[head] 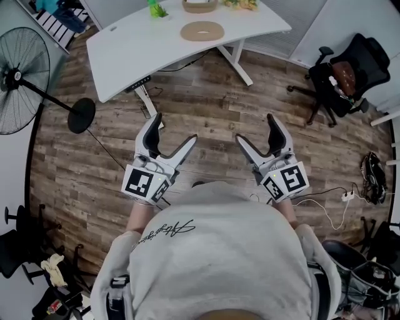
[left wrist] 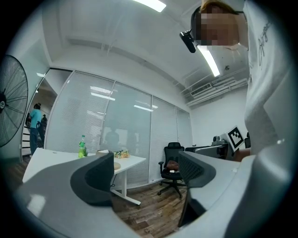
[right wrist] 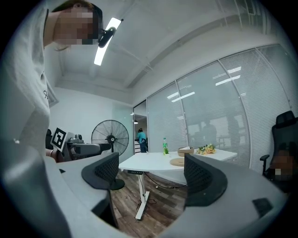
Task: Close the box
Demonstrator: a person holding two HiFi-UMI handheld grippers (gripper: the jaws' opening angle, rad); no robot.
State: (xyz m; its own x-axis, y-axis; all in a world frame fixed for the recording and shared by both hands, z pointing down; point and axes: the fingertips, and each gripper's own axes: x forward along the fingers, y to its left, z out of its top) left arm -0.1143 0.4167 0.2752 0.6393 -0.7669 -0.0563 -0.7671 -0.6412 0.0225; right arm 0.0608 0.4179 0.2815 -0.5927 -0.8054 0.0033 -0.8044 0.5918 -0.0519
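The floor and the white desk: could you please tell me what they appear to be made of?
Floor: wood-look planks, possibly laminate; brown grain and board seams, matte. Desk: smooth white top, likely laminated board, faint sheen; its legs look like painted metal.

Bright, even light from ceiling strips [left wrist: 208, 60] (some glare), fisheye-bent, black-cornered gripper views.

The desk [head: 125, 47] stands ahead on the floor [head: 206, 106]. On it a round mat [head: 202, 30] lies in the middle, and a bottle [head: 156, 9] stands behind it to the left. The fan [head: 25, 81] stands left of the desk, the office chair [head: 347, 75] right of it. The left claw [head: 174, 127] and the right claw [head: 255, 128] hang side by side before the desk, well apart from it.
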